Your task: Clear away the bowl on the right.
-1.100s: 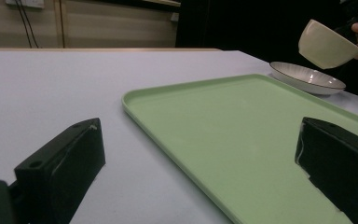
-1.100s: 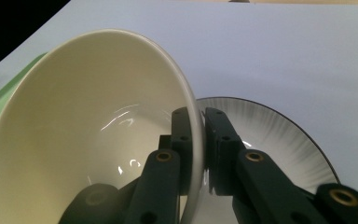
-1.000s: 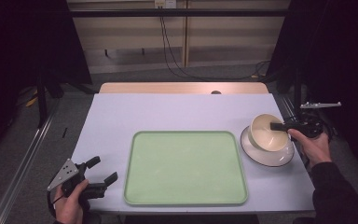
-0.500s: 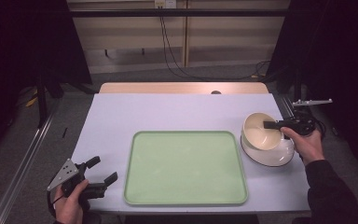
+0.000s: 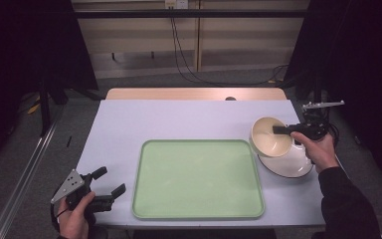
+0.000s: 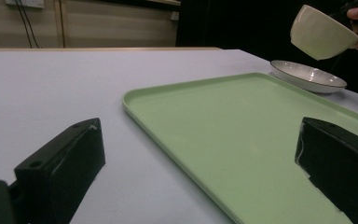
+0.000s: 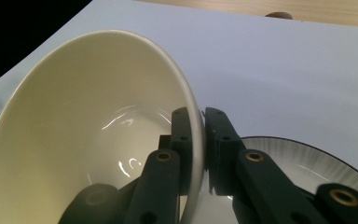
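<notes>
- Right claw (image 5: 278, 130): pressed together on the rim of the cream bowl (image 5: 270, 137), one jaw inside the wall and one outside, as the right gripper view (image 7: 196, 140) shows plainly.
- Cream bowl: held clear of the bench (image 5: 179, 119), tilted with its mouth toward the tray side; in the left gripper view the bowl (image 6: 319, 31) hangs in the air above and apart from the plate (image 6: 307, 76).
- Plate (image 5: 288, 164): white with a dark rim, resting on the bench just beside the right edge of the green tray (image 5: 198, 179); nothing lies on it now.
- Green tray: flat on the bench between the two hands, its surface bare.
- Left claw (image 5: 108, 183): spread wide and holding nothing, resting low near the front left corner of the bench, just beside the tray's left edge; its two jaws frame the tray in the left gripper view.
- Progress, as a judgement: the bowl has been grasped and lifted off the plate, so the pick-up is done. Carrying it over and setting it down, most likely on the tray, is left; the plate is untouched and may follow.
</notes>
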Tool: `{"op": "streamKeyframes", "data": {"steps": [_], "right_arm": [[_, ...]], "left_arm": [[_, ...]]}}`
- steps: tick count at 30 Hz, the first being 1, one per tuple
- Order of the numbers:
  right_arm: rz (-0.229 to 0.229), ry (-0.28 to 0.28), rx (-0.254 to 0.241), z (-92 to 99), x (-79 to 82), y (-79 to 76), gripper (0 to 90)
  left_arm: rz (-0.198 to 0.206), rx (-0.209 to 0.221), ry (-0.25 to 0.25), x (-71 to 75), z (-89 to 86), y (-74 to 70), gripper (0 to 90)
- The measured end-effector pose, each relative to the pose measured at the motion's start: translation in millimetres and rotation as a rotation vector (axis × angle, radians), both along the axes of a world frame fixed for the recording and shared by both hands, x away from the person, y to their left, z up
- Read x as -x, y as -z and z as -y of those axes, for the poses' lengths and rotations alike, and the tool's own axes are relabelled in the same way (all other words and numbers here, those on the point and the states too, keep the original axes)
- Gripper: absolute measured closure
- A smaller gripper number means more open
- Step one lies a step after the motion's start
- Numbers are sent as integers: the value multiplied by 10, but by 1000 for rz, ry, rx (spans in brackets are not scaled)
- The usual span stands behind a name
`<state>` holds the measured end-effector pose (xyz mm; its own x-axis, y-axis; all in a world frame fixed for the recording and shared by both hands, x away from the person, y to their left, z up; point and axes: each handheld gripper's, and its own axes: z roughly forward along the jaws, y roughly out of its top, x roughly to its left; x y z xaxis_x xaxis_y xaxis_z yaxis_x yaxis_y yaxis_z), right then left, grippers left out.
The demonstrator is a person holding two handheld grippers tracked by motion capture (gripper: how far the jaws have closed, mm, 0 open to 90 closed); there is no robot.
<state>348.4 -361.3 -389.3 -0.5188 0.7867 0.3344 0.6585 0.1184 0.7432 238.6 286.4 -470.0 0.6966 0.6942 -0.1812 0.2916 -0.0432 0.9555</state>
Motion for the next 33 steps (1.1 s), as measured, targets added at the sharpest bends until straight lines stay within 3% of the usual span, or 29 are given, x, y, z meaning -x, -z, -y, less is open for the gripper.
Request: {"op": "streamKeyframes", "data": {"steps": [7, 11, 20, 33], "right_arm": [[-10, -13, 5, -124, -73, -9, 830], [-16, -29, 34, -210, -117, -32, 830], [-22, -38, 16, -354, -226, -15, 830], [-78, -67, 35, -594, -341, 169, 829]], "left_arm": [[-2, 11, 0, 1, 3, 1, 14], [1, 0, 2, -3, -3, 1, 15], [-5, 19, -5, 0, 7, 3, 14], [-5, 19, -5, 1, 8, 3, 14]]}}
